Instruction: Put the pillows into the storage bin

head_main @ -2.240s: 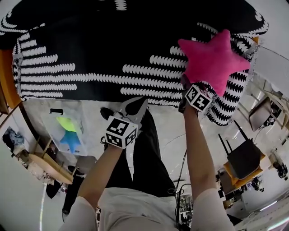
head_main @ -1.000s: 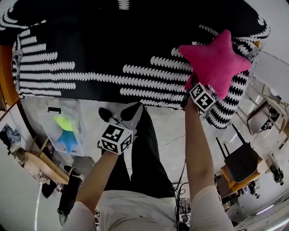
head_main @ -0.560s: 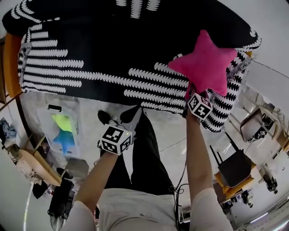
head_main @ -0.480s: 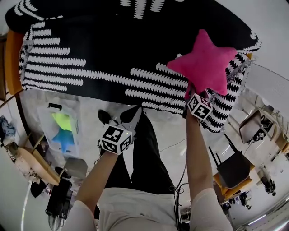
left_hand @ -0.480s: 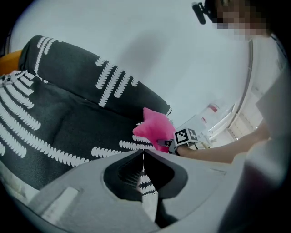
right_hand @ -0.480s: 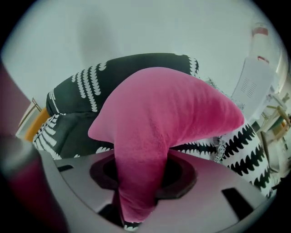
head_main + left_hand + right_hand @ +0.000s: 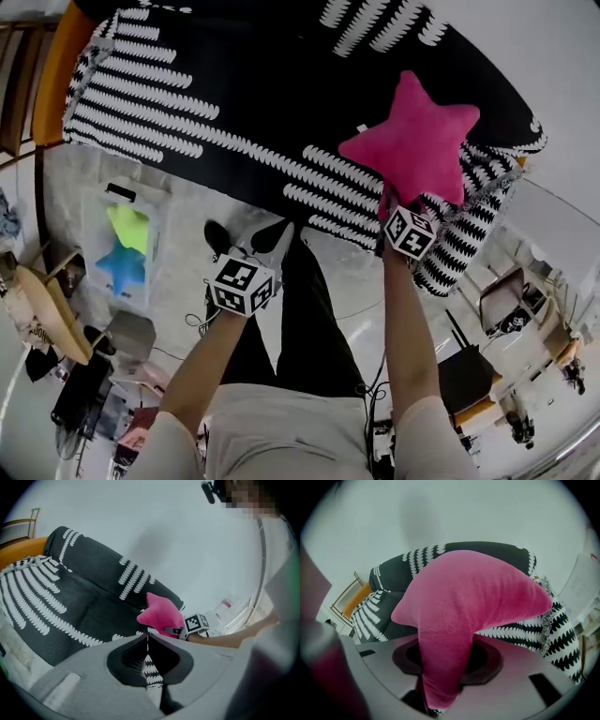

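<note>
Head view: right gripper (image 7: 392, 199) was clamped on one arm of the pink star pillow (image 7: 412, 141), held over the sofa (image 7: 234, 84) at its right end, left gripper (image 7: 270, 234) was in front of the sofa, left gripper view: jaws were pressed together with nothing between, right gripper view: the pillow's arm was squeezed between the jaws, sofa behind.

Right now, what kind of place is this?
Probably an indoor living-room setup, maybe a lab: a sofa under a black-and-white throw, a clear storage bin on the floor, chairs beyond.
</note>
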A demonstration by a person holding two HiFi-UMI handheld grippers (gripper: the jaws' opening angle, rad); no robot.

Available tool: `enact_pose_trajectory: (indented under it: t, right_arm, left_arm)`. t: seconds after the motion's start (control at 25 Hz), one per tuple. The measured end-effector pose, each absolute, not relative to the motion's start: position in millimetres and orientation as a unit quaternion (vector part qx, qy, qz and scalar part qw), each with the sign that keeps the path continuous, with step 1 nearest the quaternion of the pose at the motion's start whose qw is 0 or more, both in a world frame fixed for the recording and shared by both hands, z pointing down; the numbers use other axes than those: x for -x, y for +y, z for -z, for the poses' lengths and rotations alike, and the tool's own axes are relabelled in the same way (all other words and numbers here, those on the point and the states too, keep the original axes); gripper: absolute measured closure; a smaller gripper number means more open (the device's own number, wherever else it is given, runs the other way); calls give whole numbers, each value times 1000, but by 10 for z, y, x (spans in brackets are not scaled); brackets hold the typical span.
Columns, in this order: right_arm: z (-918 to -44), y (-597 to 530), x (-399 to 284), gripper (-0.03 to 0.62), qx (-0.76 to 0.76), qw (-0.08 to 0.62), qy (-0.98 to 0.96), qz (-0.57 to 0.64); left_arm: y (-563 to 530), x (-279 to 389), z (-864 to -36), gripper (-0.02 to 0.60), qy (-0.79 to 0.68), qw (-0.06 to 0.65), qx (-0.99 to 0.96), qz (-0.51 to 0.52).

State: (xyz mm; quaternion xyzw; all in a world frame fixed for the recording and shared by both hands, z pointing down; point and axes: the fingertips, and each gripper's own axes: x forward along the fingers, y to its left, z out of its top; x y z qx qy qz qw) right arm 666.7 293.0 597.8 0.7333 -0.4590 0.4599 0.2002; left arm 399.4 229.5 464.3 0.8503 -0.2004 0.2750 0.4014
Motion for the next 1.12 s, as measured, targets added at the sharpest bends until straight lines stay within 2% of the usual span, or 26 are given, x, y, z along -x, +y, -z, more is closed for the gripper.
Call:
enact_pose_trajectory:
  t: [0.52, 1.12]
  right_arm:
    - [-5676, 2367, -5435, 413, -655, 247, -567, -434]
    - [-5318, 1808, -3255, 413, -569, 287, -662, -394]
  left_arm:
    - [2251, -2915, -4277, 563, -298, 424, -829, -212]
    - [2415, -867, -4165, 563, -387, 438, -793, -173]
